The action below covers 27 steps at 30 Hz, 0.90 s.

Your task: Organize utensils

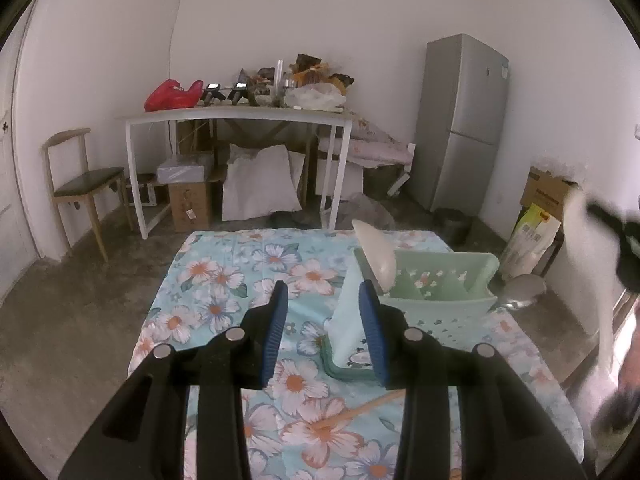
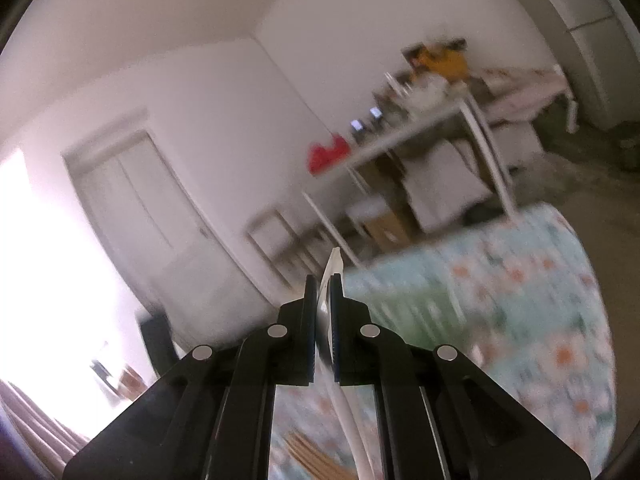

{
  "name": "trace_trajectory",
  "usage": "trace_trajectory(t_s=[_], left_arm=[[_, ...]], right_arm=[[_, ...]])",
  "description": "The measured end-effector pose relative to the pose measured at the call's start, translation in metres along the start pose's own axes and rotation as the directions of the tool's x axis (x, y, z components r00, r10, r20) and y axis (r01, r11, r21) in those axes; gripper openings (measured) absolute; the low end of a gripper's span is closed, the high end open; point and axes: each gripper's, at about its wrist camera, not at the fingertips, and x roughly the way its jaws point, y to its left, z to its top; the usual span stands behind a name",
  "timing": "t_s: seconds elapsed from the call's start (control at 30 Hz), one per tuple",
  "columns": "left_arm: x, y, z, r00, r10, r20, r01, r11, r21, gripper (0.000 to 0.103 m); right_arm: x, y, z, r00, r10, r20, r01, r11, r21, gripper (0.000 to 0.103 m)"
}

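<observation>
White plastic utensil [image 2: 331, 280] sits pinched in the closed right gripper [image 2: 323, 292]; the half-open left gripper [image 1: 323, 300], lower centre, holds nothing. It may slip beside the pale green plastic basket [image 1: 440, 292].

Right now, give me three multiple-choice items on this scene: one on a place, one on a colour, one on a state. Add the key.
1. Where does the green basket stand?
A. On the floral tablecloth
B. On the wooden chair
C. On the floor by the fridge

2. What colour are the pads on the left gripper?
A. Red
B. Blue
C. Yellow

3. What state is the right gripper in?
A. Wide open, nothing in it
B. Shut on nothing
C. Shut on a thin white utensil

Key:
1 A, the basket sits on the flowered cloth in the left wrist view.
2 B, both finger pads show blue.
3 C, a white strip runs between the closed fingers in the right wrist view.
</observation>
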Motion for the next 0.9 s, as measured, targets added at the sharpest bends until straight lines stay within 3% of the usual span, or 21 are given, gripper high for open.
trace_trajectory(t_s=[0.13,0.33,0.47,0.63,0.9], left_arm=[[-0.003,0.0,-0.005,1.0,-0.014,-0.003,0.014,1.0,-0.009,0.035],[-0.001,-0.001,-0.01,0.999,-0.028,-0.017,0.028,0.999,-0.018,0.035],[-0.001,-0.002,-0.011,0.999,-0.029,-0.018,0.029,1.0,-0.01,0.035],[-0.002,0.0,-0.011,1.0,-0.028,-0.014,0.027,0.999,-0.02,0.035],[-0.002,0.005,-0.015,0.999,-0.032,-0.021,0.031,0.999,-0.03,0.035]], right_arm=[[0.01,-0.009,0.033,0.99,0.044,0.137,-0.048,0.998,0.027,0.005],[0.046,-0.028,0.038,0.94,-0.141,0.31,0.11,0.987,0.115,0.005],[0.07,-0.037,0.029,0.919,-0.231,0.32,0.187,0.969,0.165,0.005],[0.088,-0.041,0.02,0.888,-0.343,0.306,0.314,0.939,0.139,0.005],[0.1,-0.053,0.013,0.882,-0.383,0.275,0.368,0.924,0.106,0.005]])
